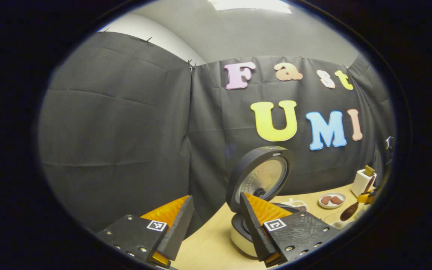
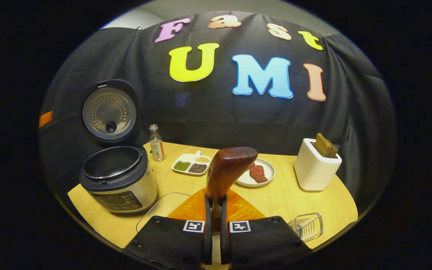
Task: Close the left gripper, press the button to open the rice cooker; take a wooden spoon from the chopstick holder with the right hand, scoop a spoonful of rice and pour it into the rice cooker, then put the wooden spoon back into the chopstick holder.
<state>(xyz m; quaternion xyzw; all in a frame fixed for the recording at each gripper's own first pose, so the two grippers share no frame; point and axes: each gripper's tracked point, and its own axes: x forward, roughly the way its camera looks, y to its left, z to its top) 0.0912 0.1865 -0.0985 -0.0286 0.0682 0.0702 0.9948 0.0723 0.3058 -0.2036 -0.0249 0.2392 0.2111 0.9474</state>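
A: Right tongs (image 2: 216, 210) clamp wooden spoon (image 2: 228, 170), bowl up, right of rice cooker (image 2: 116, 180). Rice?
B: Can't tell. Lid's up; left tongs (image 1: 216, 221) gape empty, clear of cooker.

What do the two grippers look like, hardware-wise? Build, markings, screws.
In the left gripper view, the left gripper has two dark, blocky finger mounts with silver screw heads, each carrying a square black-and-white marker; its fingers are wedge-shaped with a ribbed inner face. In the right gripper view, the right gripper has matching dark mounts, screws and a marker on each. No cables visible.
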